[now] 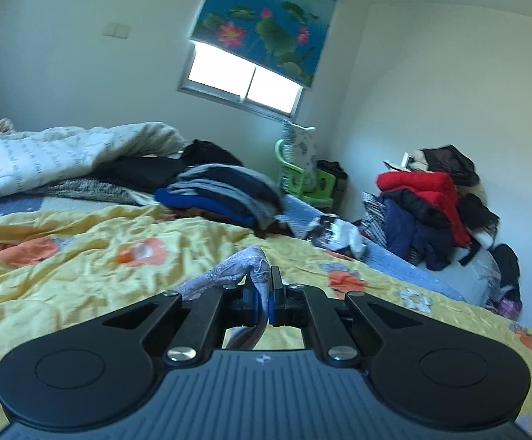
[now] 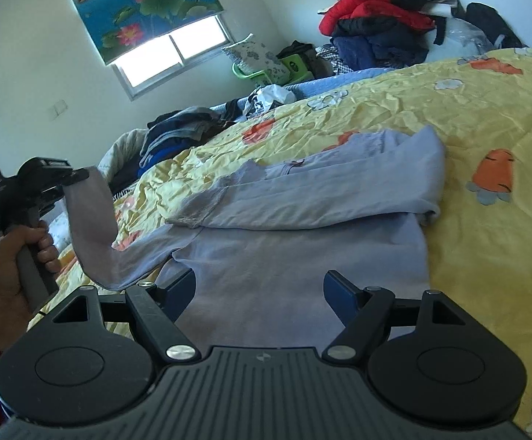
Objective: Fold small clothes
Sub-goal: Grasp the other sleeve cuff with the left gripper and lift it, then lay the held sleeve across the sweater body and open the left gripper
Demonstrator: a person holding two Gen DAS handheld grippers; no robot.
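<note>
1. The right gripper [image 2: 259, 289] hovers low over the near part of the lilac garment [image 2: 302, 256]; its two fingers are wide apart and hold nothing.
2. The garment lies on the yellow quilt [image 2: 449, 110] of the bed. Its body is spread flat just in front of the right gripper.
3. One sleeve [image 2: 320, 187] is already laid across the body, from the right edge toward the left, so I judge one fold is done.
4. The other sleeve [image 2: 90, 220] is lifted off the quilt at the left side. The left gripper [image 1: 262, 293] has its fingers closed on the cuff, with the cloth pinched between the blue pads [image 1: 253, 299].
5. What seems left: bring this sleeve over the body, then fold the body itself.
6. Farther back, a stack of dark folded clothes [image 1: 225, 194] rests on the bed, perhaps items already finished; I cannot tell for sure.
7. Beyond the bed, a loose heap of clothes with a red jacket [image 1: 419, 187] stands against the wall, well apart.
</note>
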